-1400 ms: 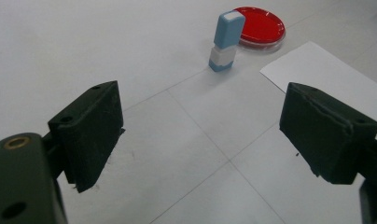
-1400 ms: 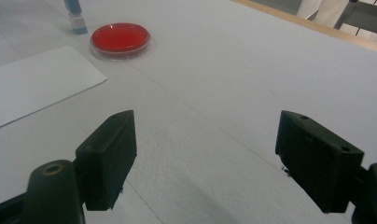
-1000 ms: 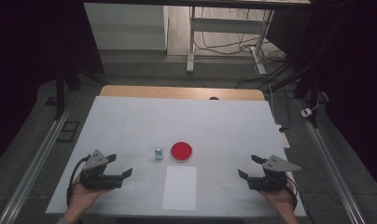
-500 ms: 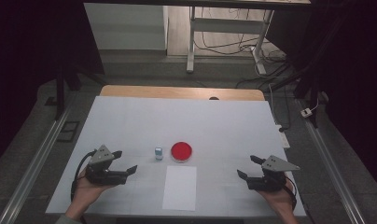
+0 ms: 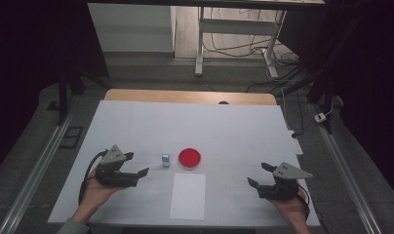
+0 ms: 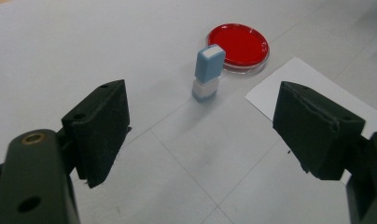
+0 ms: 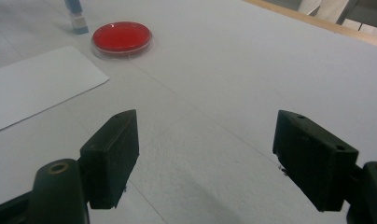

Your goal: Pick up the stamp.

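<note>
Dish [image 5: 190,158], red and round, lies flat near the middle of the white table [image 5: 234,131], the landmark here. The paper sheet [image 5: 187,196] lies just nearer the person than the dish, apart from it. The left gripper [image 5: 136,165] hovers left of the dish, jaws spread, empty. The right gripper [image 5: 258,174] sits well right of the dish, jaws spread, empty. The small blue-and-white block [image 5: 166,159] stands upright just left of the dish.
</note>
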`<state>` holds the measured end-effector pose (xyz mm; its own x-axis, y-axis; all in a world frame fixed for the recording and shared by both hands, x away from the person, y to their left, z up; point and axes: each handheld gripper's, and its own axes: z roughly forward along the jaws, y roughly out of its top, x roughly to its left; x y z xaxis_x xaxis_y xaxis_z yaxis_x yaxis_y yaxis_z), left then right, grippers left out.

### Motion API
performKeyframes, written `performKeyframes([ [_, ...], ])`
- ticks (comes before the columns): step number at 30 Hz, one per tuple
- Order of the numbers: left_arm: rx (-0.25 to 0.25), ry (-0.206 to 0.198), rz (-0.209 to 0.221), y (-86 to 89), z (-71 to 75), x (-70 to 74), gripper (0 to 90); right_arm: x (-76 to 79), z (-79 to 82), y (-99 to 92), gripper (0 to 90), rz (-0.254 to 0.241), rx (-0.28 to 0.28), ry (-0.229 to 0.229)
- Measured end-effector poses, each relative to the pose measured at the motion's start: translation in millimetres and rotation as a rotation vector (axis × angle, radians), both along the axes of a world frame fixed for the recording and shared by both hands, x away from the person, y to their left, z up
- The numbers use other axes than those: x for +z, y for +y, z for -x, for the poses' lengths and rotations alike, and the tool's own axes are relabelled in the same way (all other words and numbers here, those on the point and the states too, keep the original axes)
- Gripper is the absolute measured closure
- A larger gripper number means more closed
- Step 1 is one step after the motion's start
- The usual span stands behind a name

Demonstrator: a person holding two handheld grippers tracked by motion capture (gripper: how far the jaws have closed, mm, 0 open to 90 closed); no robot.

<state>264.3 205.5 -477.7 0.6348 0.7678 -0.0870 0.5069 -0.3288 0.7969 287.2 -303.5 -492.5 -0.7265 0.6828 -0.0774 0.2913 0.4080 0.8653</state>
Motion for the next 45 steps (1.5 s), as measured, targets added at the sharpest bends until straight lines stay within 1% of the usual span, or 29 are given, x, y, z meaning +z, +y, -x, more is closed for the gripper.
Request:
performKeyframes([
  [5,-0.011,0.014,-0.014,-3.6,-4.6,2.1,19.1,0.3,0.5,-0.2,22.2,0.003,-0.012,-0.003],
  [10,-0.023,0.022,-0.025,-7.8,-10.2,3.2,19.5,-0.6,-0.2,0.0,22.3,0.002,-0.009,0.001],
  [11,-0.032,0.023,-0.03,-9.9,-12.7,3.9,19.7,-1.1,-0.4,0.4,22.4,0.004,-0.004,0.003],
  [14,-0.037,0.023,-0.033,-12.5,-15.2,4.6,19.9,-1.2,-0.4,0.8,22.4,0.006,-0.004,0.002],
  [17,-0.039,0.022,-0.048,-16.5,-18.9,6.3,19.8,-1.5,-0.4,1.1,22.5,0.0,-0.004,0.0],
  [27,-0.068,0.017,-0.071,-31.9,-28.4,12.3,19.5,-0.6,0.2,1.2,22.9,0.005,-0.004,0.002],
  [30,-0.07,0.018,-0.075,-34.3,-29.8,12.3,19.2,-0.4,0.4,1.9,22.9,0.0,-0.004,0.002],
  [32,-0.075,0.023,-0.076,-36.3,-32.4,11.8,19.1,-0.3,0.4,2.5,22.9,0.008,-0.003,-0.001],
  [38,-0.079,0.036,-0.08,-40.1,-38.0,8.9,19.1,-0.6,0.6,3.2,22.9,0.005,0.001,0.003],
  [42,-0.09,0.039,-0.091,-45.6,-43.7,6.4,19.4,-1.4,0.0,3.8,22.9,0.007,0.005,0.006],
  [45,-0.107,0.041,-0.085,-49.5,-49.3,5.3,20.4,-2.6,-0.1,4.8,23.0,0.009,0.005,0.01],
])
